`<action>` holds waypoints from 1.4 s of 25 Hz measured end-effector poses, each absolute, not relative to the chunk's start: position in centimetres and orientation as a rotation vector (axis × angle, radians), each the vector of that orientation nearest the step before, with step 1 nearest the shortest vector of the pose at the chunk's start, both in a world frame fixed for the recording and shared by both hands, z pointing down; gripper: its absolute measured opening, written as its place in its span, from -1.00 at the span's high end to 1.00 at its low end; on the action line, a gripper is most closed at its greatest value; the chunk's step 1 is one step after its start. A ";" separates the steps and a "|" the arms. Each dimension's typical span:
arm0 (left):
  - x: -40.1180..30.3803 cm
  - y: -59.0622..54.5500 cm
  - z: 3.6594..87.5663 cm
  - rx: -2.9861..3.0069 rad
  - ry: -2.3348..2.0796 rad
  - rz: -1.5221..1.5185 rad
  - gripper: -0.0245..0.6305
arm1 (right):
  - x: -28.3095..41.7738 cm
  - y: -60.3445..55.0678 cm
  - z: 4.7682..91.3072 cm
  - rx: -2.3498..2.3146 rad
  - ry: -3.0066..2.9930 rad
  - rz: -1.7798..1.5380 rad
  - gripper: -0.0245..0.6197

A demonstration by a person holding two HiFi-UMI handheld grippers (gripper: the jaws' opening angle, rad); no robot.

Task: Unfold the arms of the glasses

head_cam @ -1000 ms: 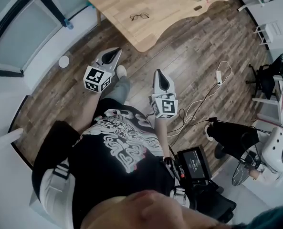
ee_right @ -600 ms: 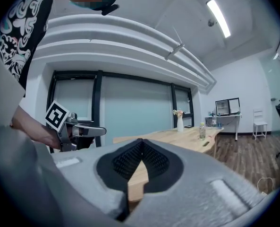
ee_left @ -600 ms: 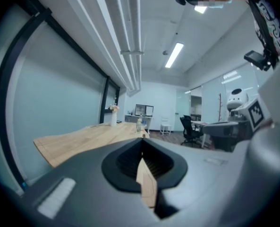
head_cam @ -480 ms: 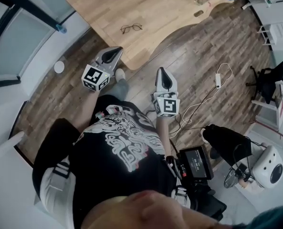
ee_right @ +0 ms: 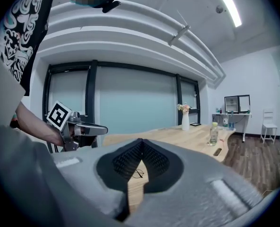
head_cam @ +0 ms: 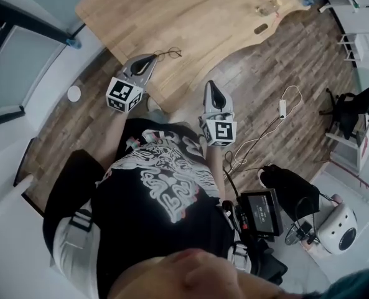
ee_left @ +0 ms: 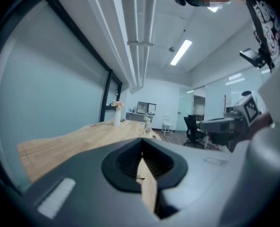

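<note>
Status: approach phase; no contact made with the task item.

1. Task item. The glasses (head_cam: 167, 54) lie on the wooden bench (head_cam: 190, 17), near its front edge. Through the gap of the right claw they show small and far off (ee_right: 138, 174). Whether the arms are folded is too small to tell.
2. Left claw (head_cam: 148, 61). Held above the bench edge, just beside the glasses and not touching them. The jaws are drawn together at the tips, with only a narrow slit behind them, and nothing between them.
3. Right claw (head_cam: 211, 89). Held over the floor, short of the bench edge, farther from the glasses than the left claw. The jaws are likewise closed to a slit and carry nothing.
4. Other items. A bottle (ee_right: 214, 134) stands at the far end of the bench, well apart from the glasses.

Work done: none visible. Work left, as judged: open both claws, steady the frame with one, swing out each arm with the other
</note>
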State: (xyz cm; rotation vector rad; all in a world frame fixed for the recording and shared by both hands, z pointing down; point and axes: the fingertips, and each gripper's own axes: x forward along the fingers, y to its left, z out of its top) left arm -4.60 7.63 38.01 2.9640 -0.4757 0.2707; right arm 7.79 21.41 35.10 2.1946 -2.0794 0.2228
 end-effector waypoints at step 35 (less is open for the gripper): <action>0.7 0.5 52.1 2.819 -0.473 0.864 0.96 | 9.2 5.9 47.6 1.560 -2.255 0.449 0.93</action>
